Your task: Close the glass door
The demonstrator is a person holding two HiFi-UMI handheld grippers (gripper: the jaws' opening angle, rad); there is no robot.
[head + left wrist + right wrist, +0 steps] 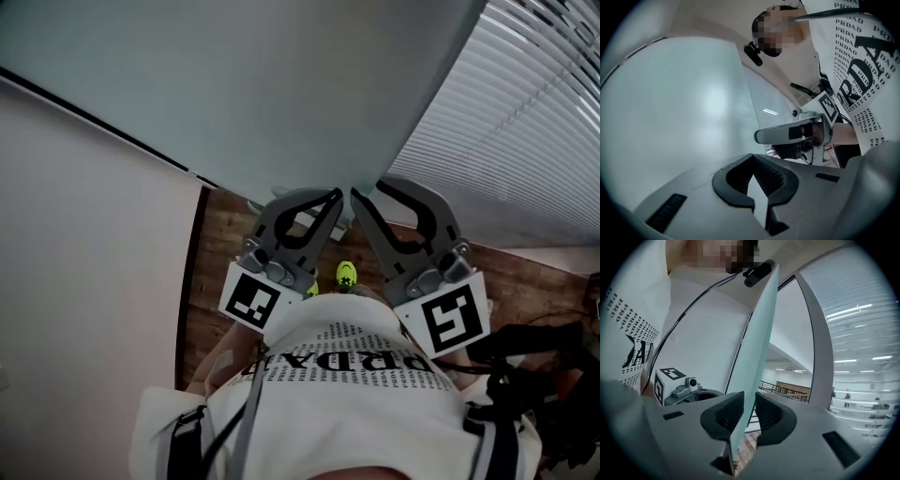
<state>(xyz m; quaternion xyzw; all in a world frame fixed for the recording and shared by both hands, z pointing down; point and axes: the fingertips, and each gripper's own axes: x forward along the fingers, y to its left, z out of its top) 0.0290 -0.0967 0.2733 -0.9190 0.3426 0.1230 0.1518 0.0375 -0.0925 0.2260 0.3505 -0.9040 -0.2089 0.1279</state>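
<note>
Right gripper (746,398) level; fingers (723,416) clamp glass door (761,333) edge

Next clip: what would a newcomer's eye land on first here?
The big pale glass door filling the top of the head view, its edge gripped by the right gripper. The left gripper, jaws together, points at the same edge from the left, and white blinds slant across the right.

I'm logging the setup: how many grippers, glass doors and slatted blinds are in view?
Grippers: 2, the left gripper and the right gripper
Glass door: 1
Blind: 1
Total: 4
</note>
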